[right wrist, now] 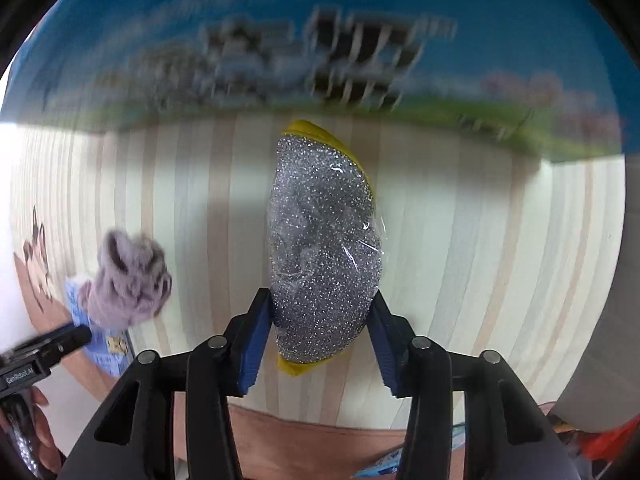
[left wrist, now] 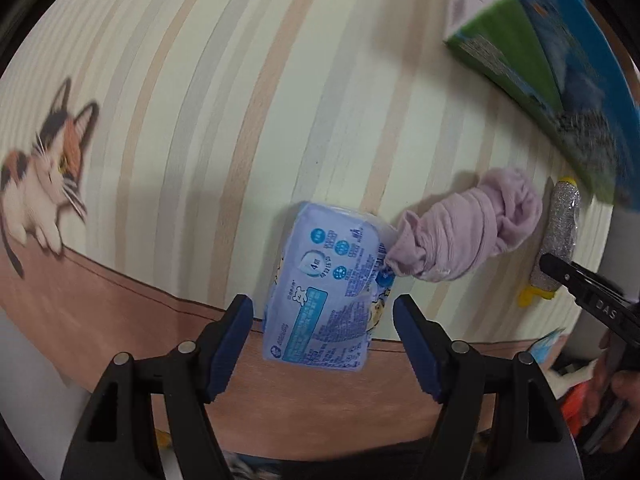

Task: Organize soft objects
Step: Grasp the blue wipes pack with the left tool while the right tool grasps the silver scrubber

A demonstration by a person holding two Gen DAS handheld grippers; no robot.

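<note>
A light blue tissue pack (left wrist: pixel 328 288) lies on the striped table mat, between the fingers of my left gripper (left wrist: pixel 323 312), which is open around its near end. A rolled lilac sock (left wrist: pixel 468 228) rests against the pack's right corner; it also shows in the right wrist view (right wrist: pixel 128 280). A silver glitter sponge with yellow backing (right wrist: pixel 324 248) lies ahead of my right gripper (right wrist: pixel 322 312). The blue pads stand on either side of its near end, touching or nearly so. The sponge also shows in the left wrist view (left wrist: pixel 560 236).
A blue and green box (left wrist: pixel 560 80) stands at the far right of the mat and fills the top of the right wrist view (right wrist: pixel 320 40). The mat carries a cat picture (left wrist: pixel 44 176) at left and a brown band (left wrist: pixel 120 320) along its near edge.
</note>
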